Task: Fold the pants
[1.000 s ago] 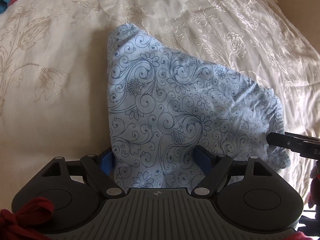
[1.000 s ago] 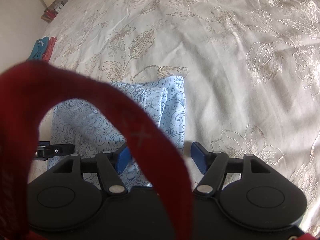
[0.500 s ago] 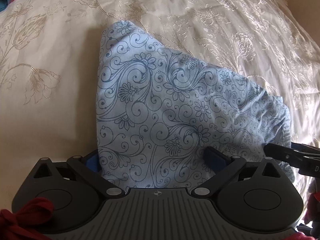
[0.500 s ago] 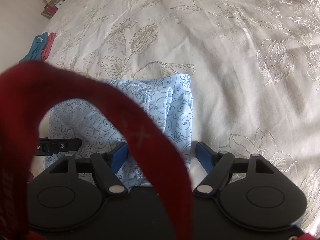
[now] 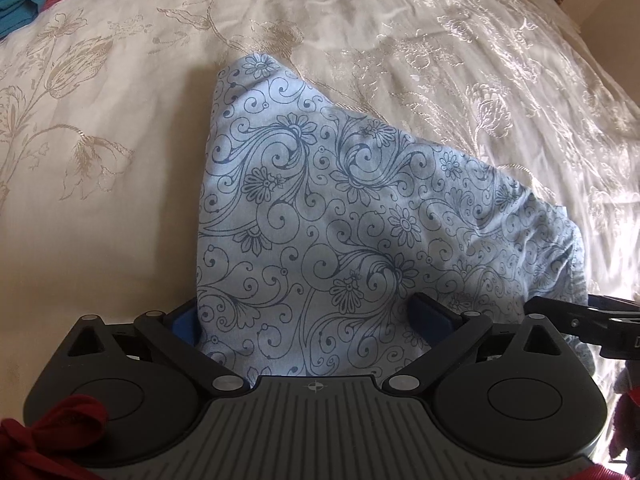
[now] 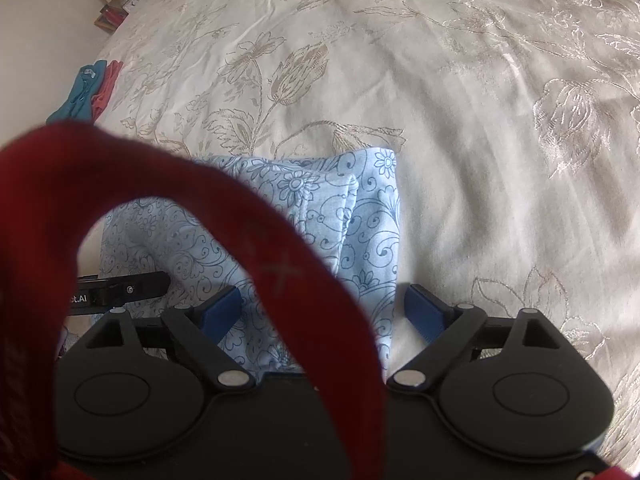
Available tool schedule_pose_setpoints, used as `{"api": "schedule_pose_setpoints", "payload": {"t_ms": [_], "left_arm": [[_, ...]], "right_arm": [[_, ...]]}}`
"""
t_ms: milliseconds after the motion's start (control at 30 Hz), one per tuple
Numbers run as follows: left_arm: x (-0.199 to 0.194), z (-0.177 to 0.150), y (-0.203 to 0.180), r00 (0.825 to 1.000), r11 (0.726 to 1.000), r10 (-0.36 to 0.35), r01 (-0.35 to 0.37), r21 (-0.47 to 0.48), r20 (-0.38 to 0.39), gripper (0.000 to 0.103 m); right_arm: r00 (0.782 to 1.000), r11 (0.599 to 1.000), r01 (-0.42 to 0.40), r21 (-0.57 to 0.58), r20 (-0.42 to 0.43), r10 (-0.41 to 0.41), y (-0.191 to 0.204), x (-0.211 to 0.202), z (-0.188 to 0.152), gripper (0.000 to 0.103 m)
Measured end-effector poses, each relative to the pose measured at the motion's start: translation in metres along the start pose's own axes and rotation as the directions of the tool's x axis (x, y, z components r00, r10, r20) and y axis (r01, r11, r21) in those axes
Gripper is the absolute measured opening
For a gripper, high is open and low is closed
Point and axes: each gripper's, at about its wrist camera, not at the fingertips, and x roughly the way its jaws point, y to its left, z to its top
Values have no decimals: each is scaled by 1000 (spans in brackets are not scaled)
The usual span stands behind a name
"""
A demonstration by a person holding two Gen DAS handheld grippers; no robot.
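Observation:
The light blue floral pants [image 5: 340, 220] lie folded in a compact stack on the bed; they also show in the right wrist view [image 6: 360, 216]. My left gripper [image 5: 308, 316] is open, its blue pads straddling the near edge of the stack. My right gripper [image 6: 324, 308] is open too, with the stack's right near corner lying between its pads [image 6: 424, 314]. The right gripper's tip [image 5: 568, 320] shows at the right edge of the left view. The left gripper's finger [image 6: 120, 288] shows at the left of the right view. Neither pinches the cloth.
The cream embroidered bedspread [image 5: 400, 40] stretches all round. Teal and coral clothes [image 6: 90, 92] lie at the far left edge of the bed. A blurred red strap [image 6: 240, 240] hangs across the right camera. A nightstand with books [image 6: 116, 4] stands beyond the bed.
Both grippers have opened wider and drawn back slightly toward me. The folded pants have stayed lying on the bed.

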Motion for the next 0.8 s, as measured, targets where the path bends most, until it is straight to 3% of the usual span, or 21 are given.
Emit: {"api": "schedule_pose_setpoints", "payload": {"t_ms": [67, 167, 367, 633, 667, 700, 733, 800], "left_arm": [[-7, 1, 4, 1000, 1000, -8, 8, -8, 19, 84], [-22, -1, 16, 997, 999, -26, 28, -24, 69, 68], [-28, 2, 33, 994, 1000, -7, 7, -6, 105, 67], [-5, 19, 27, 987, 990, -143, 143, 4, 71, 67], [-3, 21, 26, 986, 988, -154, 155, -5, 69, 65], [-3, 23, 27, 984, 986, -161, 163, -20, 74, 50], [-4, 23, 29, 982, 984, -171, 174, -36, 81, 31], [-10, 23, 34, 978, 978, -185, 193, -83, 91, 24]], "right_arm": [[1000, 1000, -6, -2, -1, 6, 1, 1, 0, 95], [1000, 1000, -19, -6, -2, 19, 0, 2, 1, 99], [999, 999, -34, -18, 6, 34, 0, 3, 2, 103], [995, 993, -90, 70, 48, 87, -10, 1, 6, 99], [993, 992, -100, 73, 63, 96, -11, -1, 8, 81], [992, 991, -106, 80, 70, 101, -12, -2, 9, 44], [992, 988, -114, 102, 56, 109, -15, -1, 12, 31], [990, 982, -141, 121, 42, 137, -16, -1, 17, 29]]}}
